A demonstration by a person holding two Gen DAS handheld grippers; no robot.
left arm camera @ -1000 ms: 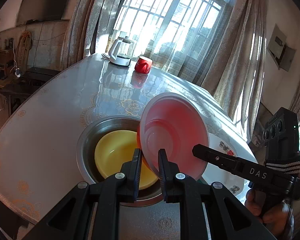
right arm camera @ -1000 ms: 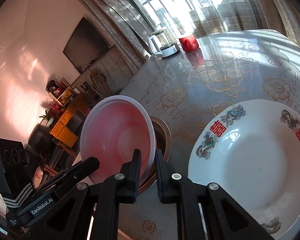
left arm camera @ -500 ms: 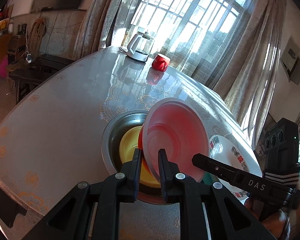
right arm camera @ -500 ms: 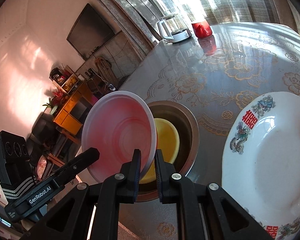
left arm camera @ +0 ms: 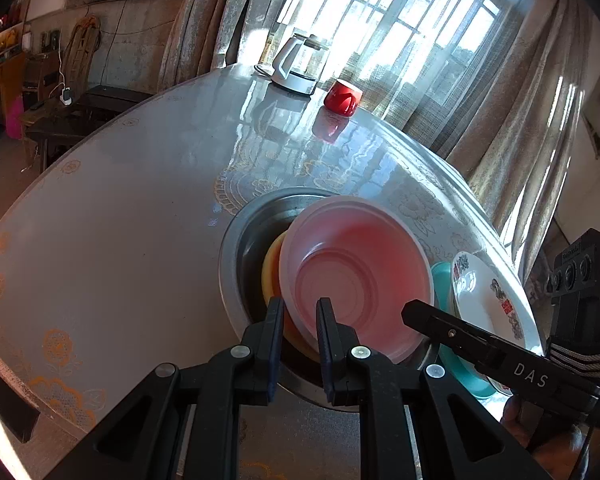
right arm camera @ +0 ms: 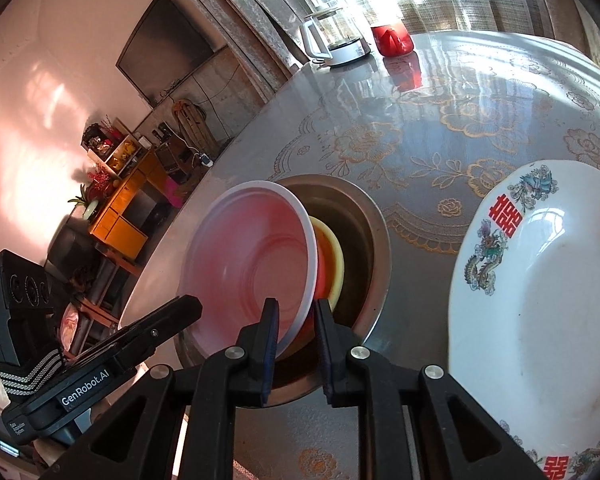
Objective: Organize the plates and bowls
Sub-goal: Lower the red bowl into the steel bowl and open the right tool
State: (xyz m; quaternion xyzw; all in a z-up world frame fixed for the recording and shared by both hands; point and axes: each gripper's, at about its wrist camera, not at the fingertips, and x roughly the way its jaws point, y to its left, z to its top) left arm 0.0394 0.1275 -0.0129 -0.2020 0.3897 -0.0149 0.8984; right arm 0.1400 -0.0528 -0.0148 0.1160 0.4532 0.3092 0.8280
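**Pink bowl held tilted over the steel basin**

The left gripper [left arm camera: 299,316] has its jaws nearly together, clamped on the near rim of the pink bowl [left arm camera: 360,280]. The right gripper [right arm camera: 296,320] has the same rim between its jaws, which are opening; whether its pads still press on the rim cannot be told. The bowl stands tilted on edge, its hollow facing the cameras, low over the steel basin [left arm camera: 240,248] sunk in the table [left arm camera: 120,216]. Behind it, inside the basin, a yellow bowl [right arm camera: 336,264] shows. Just to the right of the basin lies a white plate [right arm camera: 540,300] with red characters, on top of a teal dish [left arm camera: 444,280]. A kettle [left arm camera: 296,64] and a red cup [left arm camera: 342,98] stand at the far edge of the table.
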